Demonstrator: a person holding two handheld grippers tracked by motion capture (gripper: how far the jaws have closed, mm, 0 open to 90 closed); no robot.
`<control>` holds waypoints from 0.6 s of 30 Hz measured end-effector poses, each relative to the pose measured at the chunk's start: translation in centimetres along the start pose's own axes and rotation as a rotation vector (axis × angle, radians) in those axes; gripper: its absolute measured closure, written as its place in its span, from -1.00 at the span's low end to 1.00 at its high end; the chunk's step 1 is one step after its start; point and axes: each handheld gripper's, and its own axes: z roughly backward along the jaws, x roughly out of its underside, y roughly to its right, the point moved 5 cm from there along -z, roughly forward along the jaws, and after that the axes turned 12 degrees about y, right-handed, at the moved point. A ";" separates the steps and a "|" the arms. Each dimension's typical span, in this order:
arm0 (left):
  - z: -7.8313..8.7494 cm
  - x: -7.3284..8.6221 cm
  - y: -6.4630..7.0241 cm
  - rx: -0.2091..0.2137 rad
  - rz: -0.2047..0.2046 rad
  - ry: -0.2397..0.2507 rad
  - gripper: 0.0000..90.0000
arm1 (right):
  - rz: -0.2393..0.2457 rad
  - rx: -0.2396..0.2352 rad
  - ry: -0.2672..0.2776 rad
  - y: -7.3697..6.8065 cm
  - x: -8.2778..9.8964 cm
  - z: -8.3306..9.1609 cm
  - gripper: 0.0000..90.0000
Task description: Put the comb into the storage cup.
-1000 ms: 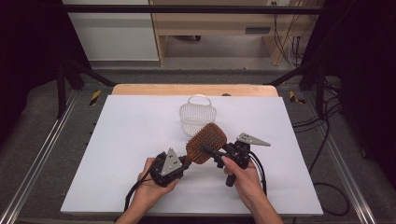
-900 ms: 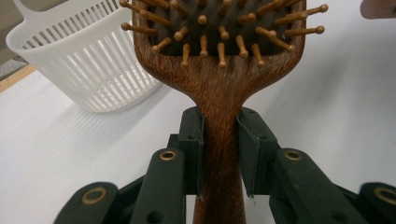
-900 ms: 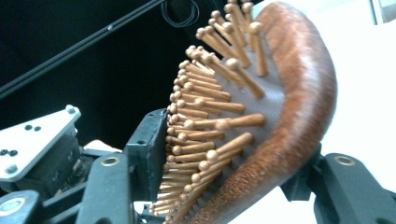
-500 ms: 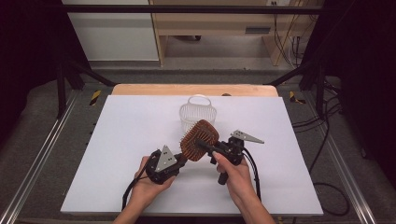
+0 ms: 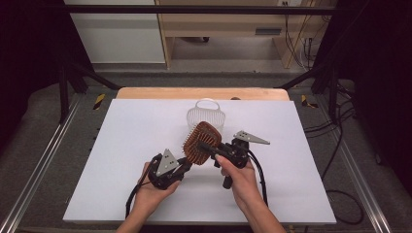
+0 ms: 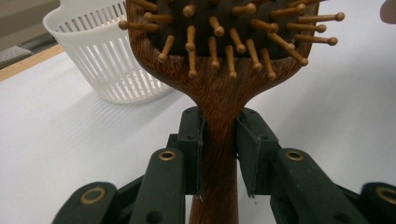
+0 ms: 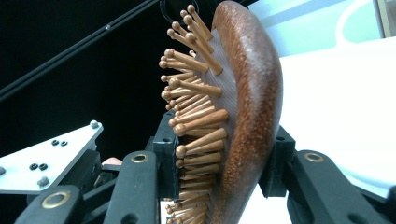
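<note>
At the left of the high view, the left gripper (image 5: 186,164) sat low over the white table (image 5: 121,145), held in the person's left hand (image 5: 150,187). Its jaws were closed tight on the handle of a wooden paddle hairbrush (image 5: 200,141); in the left gripper view the two black pads pressed on either side of the narrow neck of the hairbrush (image 6: 224,93), just below the head, with the wooden bristle pins facing the camera.

The brush was held off the table between the two grippers, its head tilted up and away from the person, in front of a white slatted basket (image 5: 206,115) that stood on the table just behind it.

To the right, the right gripper (image 5: 210,147), in the person's right hand (image 5: 240,177), had just been closing, and the brush head was between its jaws. In the right gripper view one pad lay against the rounded wooden back of the hairbrush (image 7: 252,107) and the other was in among the pins on the bristle side, so this gripper clamped the head across its thickness.
</note>
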 end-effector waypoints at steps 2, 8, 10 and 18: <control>0.1 -0.1 -0.2 -0.003 0.022 0.014 0.58 | 0.013 -0.003 -0.004 -0.3 -0.2 -0.1 0.31; 0.4 -0.3 -0.5 -0.010 0.037 0.038 0.56 | 0.035 -0.007 -0.006 -0.9 -0.7 -0.6 0.31; 0.4 -0.3 -0.6 -0.012 0.041 0.044 0.56 | 0.042 -0.009 -0.007 -1.0 -0.7 -0.7 0.31; 0.5 -0.3 -0.7 -0.012 0.054 0.055 0.39 | 0.045 -0.002 0.002 -1.0 -1.0 -1.0 0.31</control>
